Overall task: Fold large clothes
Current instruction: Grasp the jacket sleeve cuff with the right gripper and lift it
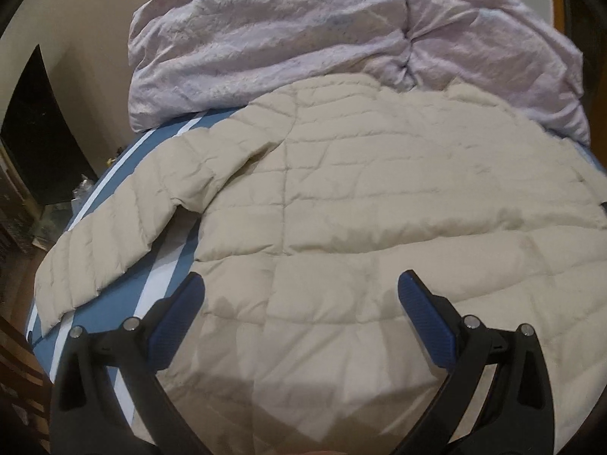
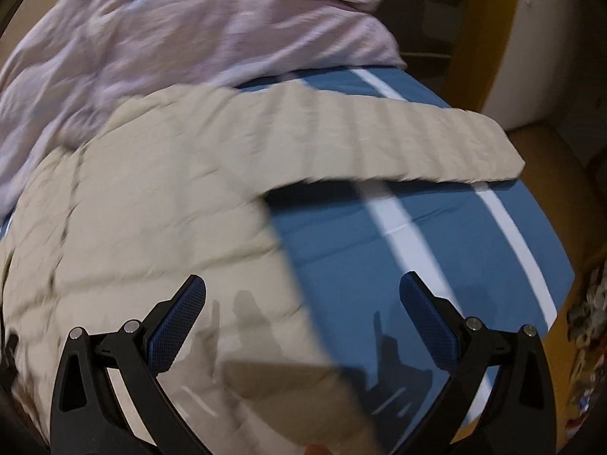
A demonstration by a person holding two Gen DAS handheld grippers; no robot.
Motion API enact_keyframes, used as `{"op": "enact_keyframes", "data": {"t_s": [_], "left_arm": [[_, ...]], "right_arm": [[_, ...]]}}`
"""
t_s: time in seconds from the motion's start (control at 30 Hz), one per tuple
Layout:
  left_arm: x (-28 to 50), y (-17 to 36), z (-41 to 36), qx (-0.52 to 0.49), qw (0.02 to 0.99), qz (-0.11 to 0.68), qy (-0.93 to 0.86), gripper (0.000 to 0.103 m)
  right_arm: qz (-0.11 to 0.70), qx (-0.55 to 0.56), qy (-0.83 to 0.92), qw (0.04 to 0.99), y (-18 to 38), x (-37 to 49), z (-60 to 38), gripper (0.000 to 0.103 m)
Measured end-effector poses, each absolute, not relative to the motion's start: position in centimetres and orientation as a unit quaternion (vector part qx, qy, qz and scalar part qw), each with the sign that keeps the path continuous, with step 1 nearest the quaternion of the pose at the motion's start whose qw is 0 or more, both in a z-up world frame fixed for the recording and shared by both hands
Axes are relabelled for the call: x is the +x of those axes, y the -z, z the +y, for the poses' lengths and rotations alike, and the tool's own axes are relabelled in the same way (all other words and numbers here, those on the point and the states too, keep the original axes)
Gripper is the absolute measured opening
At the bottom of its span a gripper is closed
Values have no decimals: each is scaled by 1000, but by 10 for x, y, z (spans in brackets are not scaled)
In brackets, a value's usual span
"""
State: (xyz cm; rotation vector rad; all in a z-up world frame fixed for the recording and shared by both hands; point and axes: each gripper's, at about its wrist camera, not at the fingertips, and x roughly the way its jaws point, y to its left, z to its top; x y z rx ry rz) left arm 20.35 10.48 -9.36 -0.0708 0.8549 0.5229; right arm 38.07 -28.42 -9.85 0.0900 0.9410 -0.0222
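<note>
At the far left of the left wrist view, one sleeve of the cream puffer jacket trails down toward the lower left edge of the blue striped bed sheet, and the jacket body fills the centre and right, spread flat and still unfolded. The left gripper hangs above the hem at the bottom of the frame, tongs spread wide, nothing between them. A crumpled lilac duvet crowds the top of the picture, touching the jacket's collar end. Over to the right wrist view: jacket body at the left, its other sleeve stretched across the upper right over the sheet, and the right gripper low in frame, tongs also spread and empty, straddling the jacket's side edge. The risks from here: slick, puffy fabric could slip out of a shallow pinch, and the duvet could get dragged along with any fold toward the top.
</note>
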Motion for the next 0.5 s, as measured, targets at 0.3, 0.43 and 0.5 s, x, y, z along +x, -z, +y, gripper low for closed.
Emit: {"op": "enact_keyframes", "data": {"t_s": [0.3,0.43,0.5], "left_arm": [[211,118,111,-34,864,431,-256,101],[211,119,113,-42,864,434,-252,101],[211,120,114,-47,864,435,-250,101]], "right_arm": [[462,164,168,855,124,458,-412,97],[457,250,207,828,140,468,-463,84],[428,273,224,832,139,467,-479,80]]}}
